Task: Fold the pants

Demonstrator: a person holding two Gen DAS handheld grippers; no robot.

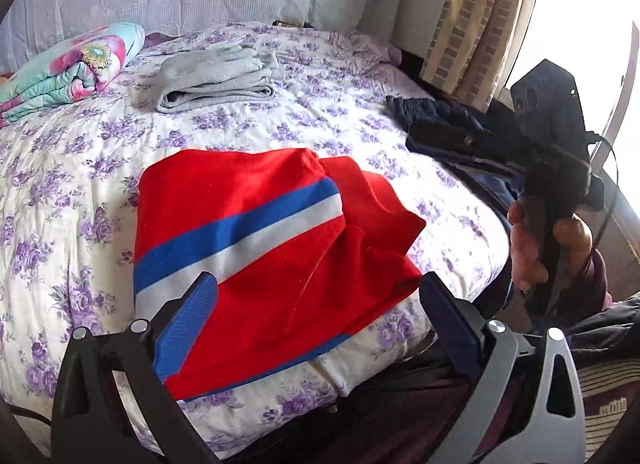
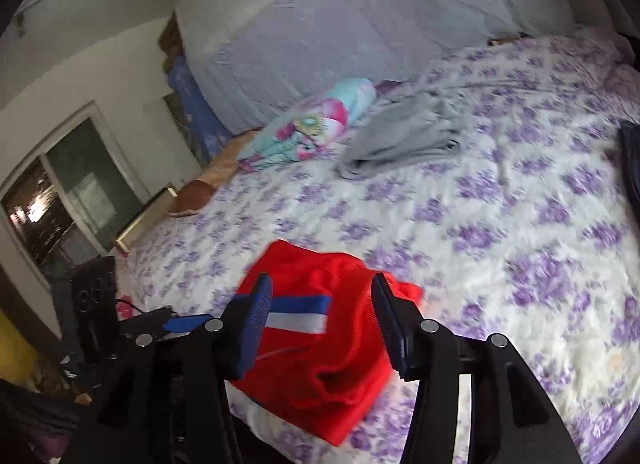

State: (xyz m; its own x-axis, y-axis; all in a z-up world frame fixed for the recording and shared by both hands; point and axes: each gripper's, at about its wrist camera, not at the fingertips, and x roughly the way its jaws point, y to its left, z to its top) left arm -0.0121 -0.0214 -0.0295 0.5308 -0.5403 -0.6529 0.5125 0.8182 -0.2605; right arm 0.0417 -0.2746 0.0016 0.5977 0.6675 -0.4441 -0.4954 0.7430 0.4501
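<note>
Red pants [image 1: 264, 248] with a blue and white side stripe lie folded into a compact bundle near the front edge of the bed; they also show in the right wrist view [image 2: 340, 348]. My left gripper [image 1: 316, 300] is open and empty, hovering just above the bundle's near side. My right gripper [image 2: 320, 304] is open and empty, above the same bundle; its body shows held in a hand at the right of the left wrist view [image 1: 556, 167].
The bed [image 1: 60, 191] has a white sheet with purple flowers. Folded grey pants [image 1: 216, 75] and a folded floral blanket [image 1: 72, 67] lie at the back. Dark clothes [image 1: 448, 123] are heaped at the right edge. A window and curtain [image 1: 480, 15] stand beyond.
</note>
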